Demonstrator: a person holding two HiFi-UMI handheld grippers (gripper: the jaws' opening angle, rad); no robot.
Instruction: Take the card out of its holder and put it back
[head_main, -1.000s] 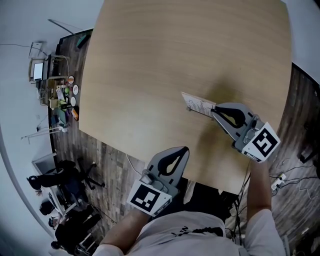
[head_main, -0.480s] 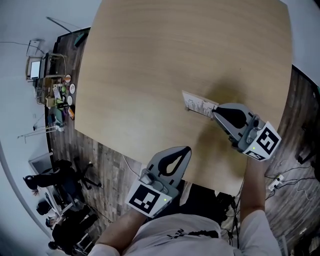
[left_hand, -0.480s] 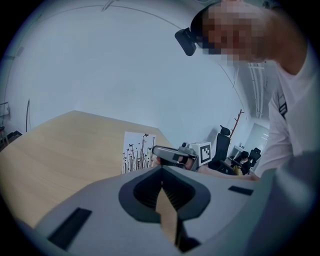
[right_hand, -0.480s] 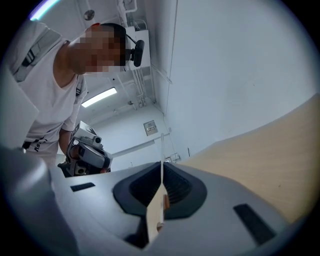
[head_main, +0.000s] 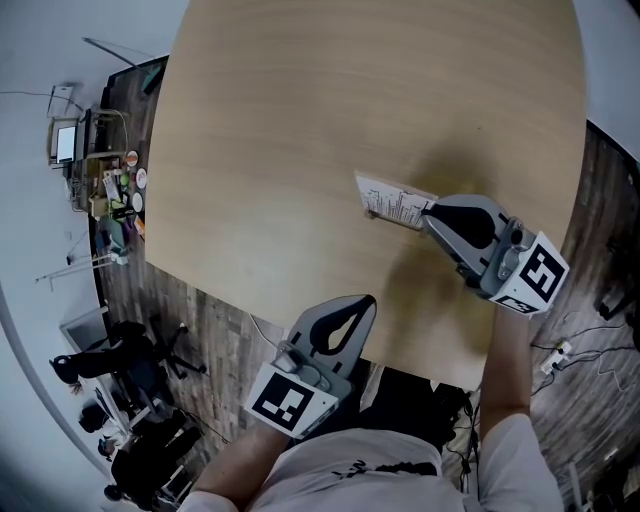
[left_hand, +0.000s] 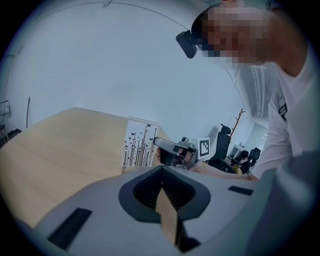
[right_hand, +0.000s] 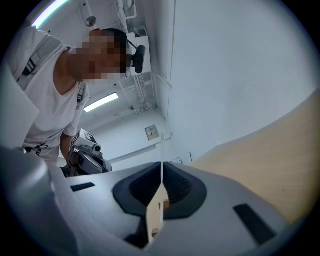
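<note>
Gripping confirmed: right claw (head_main: 427, 213) is clenched on the white rectangular card with black grass-and-butterfly print (head_main: 393, 203). In the right gripper view both jaws press flat on the card (right_hand: 162, 150), which shows edge-on as a thin white line rising from between them. The grasp is on the card's upright side edge, the one towards the person's right. The claw body runs back from the card towards the person.

The card stands upright on the light wood tabletop with rounded corners (head_main: 300, 120). The left gripper view faces the printed side of the card (left_hand: 141, 144). There the card's lower edge meets a pale wooden strip holder (left_hand: 134, 168) lying flat on the tabletop. No view shows whether that edge sits down in a slot or only rests at the strip.

Left claw (head_main: 372, 298) is clenched on nothing. Its tips are together, with a tan sliver showing in the gap behind them. It is well apart from the card on the person's side of it. Its tips are over the tabletop and its body crosses the near tabletop edge. It points towards the card and touches neither card nor holder.

Dark wood-plank floor (head_main: 215, 320) lies left of the card, past the tabletop edge.
</note>
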